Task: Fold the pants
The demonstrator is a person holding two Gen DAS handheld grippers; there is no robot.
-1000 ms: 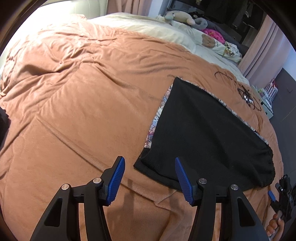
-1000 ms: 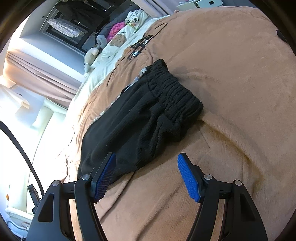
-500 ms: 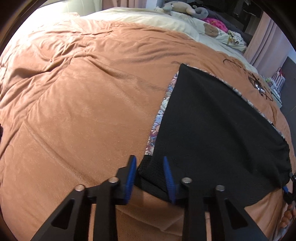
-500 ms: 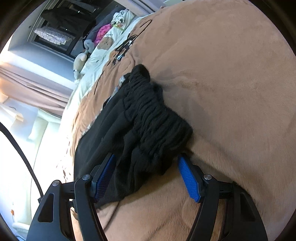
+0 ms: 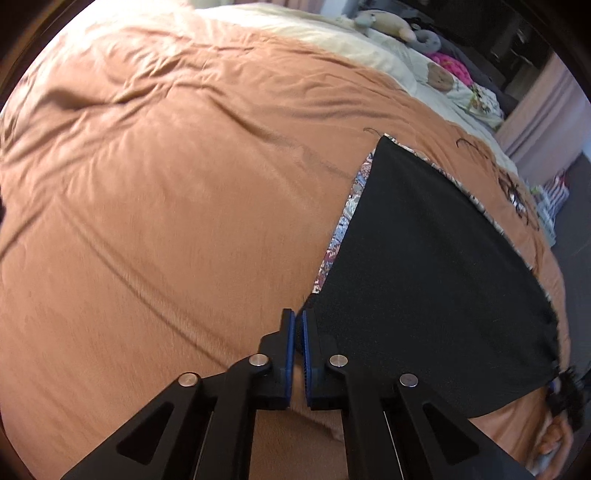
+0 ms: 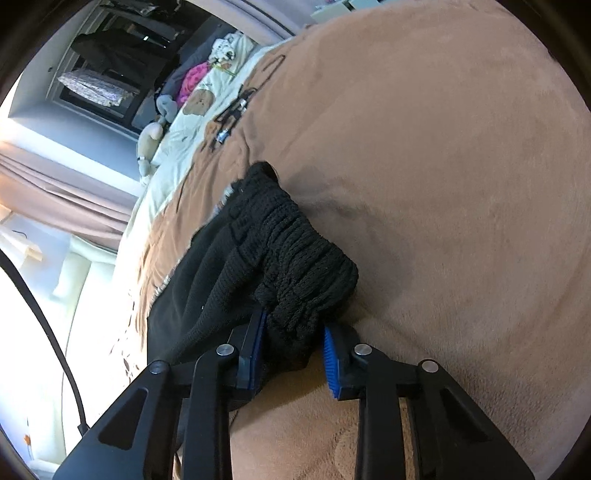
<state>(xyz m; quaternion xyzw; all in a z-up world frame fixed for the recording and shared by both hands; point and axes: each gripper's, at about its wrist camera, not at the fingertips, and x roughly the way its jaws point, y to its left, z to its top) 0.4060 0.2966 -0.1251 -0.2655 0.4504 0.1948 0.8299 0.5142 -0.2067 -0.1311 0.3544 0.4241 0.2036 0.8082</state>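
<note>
Each camera sits on a gripper and looks forward along its two fingers, which poke up from the bottom of the frame. The left wrist view looks steeply down, close over the brown blanket point(image 5: 155, 229), with the black pants point(image 5: 424, 277) at the right. The right wrist view looks down less steeply, very close to the pants' bunched waistband point(image 6: 295, 258) in the middle. Both views show the pants, the blanket and the soft toys point(image 5: 388, 26) at the far end of the bed.
</note>
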